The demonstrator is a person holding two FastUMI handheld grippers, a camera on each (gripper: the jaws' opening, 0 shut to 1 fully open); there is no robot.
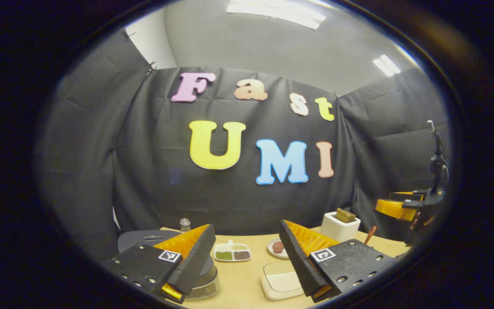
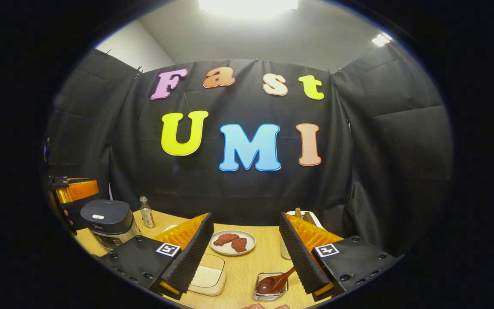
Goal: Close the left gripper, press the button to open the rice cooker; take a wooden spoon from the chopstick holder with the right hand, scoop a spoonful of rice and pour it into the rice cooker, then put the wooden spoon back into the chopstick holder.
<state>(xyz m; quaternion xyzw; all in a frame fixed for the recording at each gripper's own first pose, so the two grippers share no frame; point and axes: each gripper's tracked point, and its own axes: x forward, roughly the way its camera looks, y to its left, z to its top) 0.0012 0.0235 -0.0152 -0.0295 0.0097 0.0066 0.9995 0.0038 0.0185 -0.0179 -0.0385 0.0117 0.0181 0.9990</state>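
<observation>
The rice cooker [image 2: 107, 221] stands at the table's left with its dark lid down; in the left gripper view its lid [image 1: 144, 238] sits partly behind my left finger. My left gripper [image 1: 247, 229] is open, just right of and above the cooker. My right gripper [image 2: 245, 216] is open too, hovering over the table with nothing between its fingers. A wooden spoon [image 2: 272, 283] lies with its bowl in a small glass dish [image 2: 260, 295]. The white chopstick holder [image 1: 339, 225] holds wooden utensils. A shallow white container of rice [image 2: 207, 274] sits between the grippers.
A plate with pieces of meat [image 2: 232, 242] is at mid-table. A small bottle [image 2: 146, 218] stands behind the cooker. A divided dish of grains [image 1: 232, 252] lies next to the plate. The right gripper [image 1: 405, 206] shows at the far right, the left gripper [image 2: 73, 191] at the far left.
</observation>
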